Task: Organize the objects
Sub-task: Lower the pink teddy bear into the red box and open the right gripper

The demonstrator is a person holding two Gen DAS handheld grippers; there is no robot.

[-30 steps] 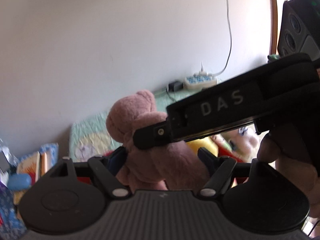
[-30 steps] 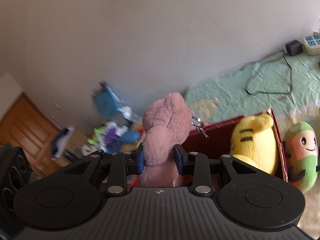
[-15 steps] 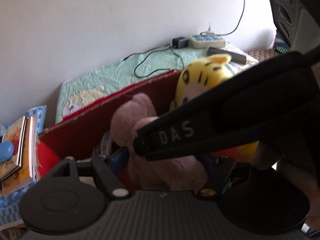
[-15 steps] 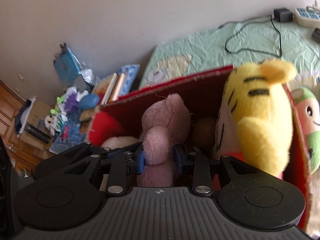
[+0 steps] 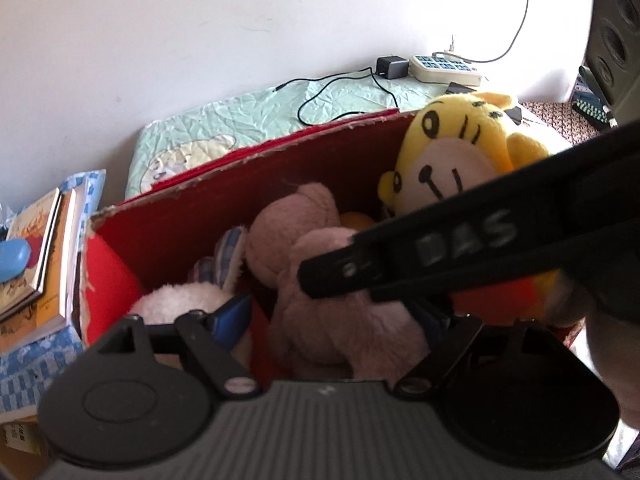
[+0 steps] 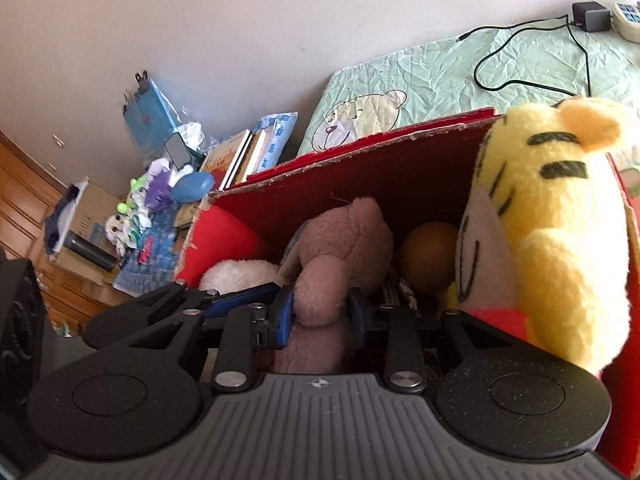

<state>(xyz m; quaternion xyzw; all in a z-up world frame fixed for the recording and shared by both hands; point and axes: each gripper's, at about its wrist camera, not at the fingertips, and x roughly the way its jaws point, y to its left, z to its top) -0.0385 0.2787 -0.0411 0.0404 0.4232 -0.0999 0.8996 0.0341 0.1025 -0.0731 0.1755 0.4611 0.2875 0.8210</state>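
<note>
A pink teddy bear [image 6: 340,248] hangs upright inside the red cardboard box [image 6: 360,168], and my right gripper [image 6: 320,312] is shut on its middle. In the left wrist view the bear [image 5: 320,328] sits between the wide-spread fingers of my left gripper [image 5: 336,316], which is open, with a gap showing at the left pad [image 5: 234,314]. The right gripper's black arm, lettered DAS, crosses in front of the bear. A yellow tiger plush [image 6: 560,220] stands at the box's right side. A white plush [image 6: 236,272] and a brown ball [image 6: 428,252] lie inside.
The box [image 5: 240,200] rests on a green quilt [image 5: 260,120] carrying a power strip [image 5: 444,68] and a black cable. Books [image 5: 36,264] are stacked left of the box. Small toys and packets [image 6: 152,200] clutter the floor by a wooden cabinet [image 6: 24,208].
Both grippers came down with the pink bear, from above the box rim to inside the box. The right gripper's hold is unchanged and the left stays spread.
</note>
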